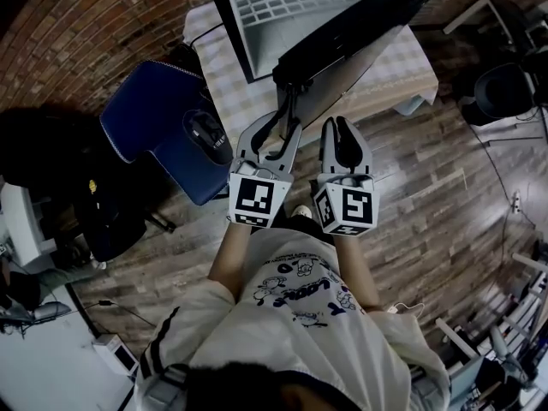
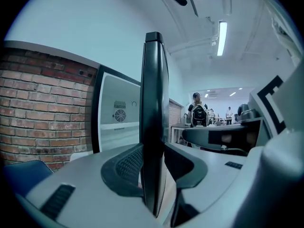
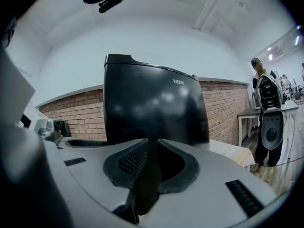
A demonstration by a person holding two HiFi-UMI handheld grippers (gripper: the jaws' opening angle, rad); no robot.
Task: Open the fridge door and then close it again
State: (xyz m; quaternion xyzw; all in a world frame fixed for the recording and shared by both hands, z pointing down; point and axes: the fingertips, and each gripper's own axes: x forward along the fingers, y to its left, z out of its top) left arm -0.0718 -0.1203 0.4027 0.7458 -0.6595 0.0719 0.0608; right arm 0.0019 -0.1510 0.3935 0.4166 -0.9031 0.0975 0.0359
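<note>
A small black fridge stands on a cloth-covered table (image 1: 402, 67), its white inside (image 1: 291, 2) showing. Its black door (image 1: 360, 24) is swung out toward me. My left gripper (image 1: 278, 127) is shut on the door's free edge. In the left gripper view that edge (image 2: 153, 103) rises upright between the pads of the left gripper (image 2: 154, 175), one pad on each face. My right gripper (image 1: 342, 131) is just right of it, shut and empty. In the right gripper view the right gripper (image 3: 147, 175) points at the door's glossy outer face (image 3: 152, 103).
A blue chair (image 1: 163, 127) with a dark object on it stands left of the table. A brick wall (image 2: 42, 103) runs behind the fridge. A person with a backpack (image 3: 266, 103) stands at the far right, with more people (image 2: 197, 113) in the room beyond.
</note>
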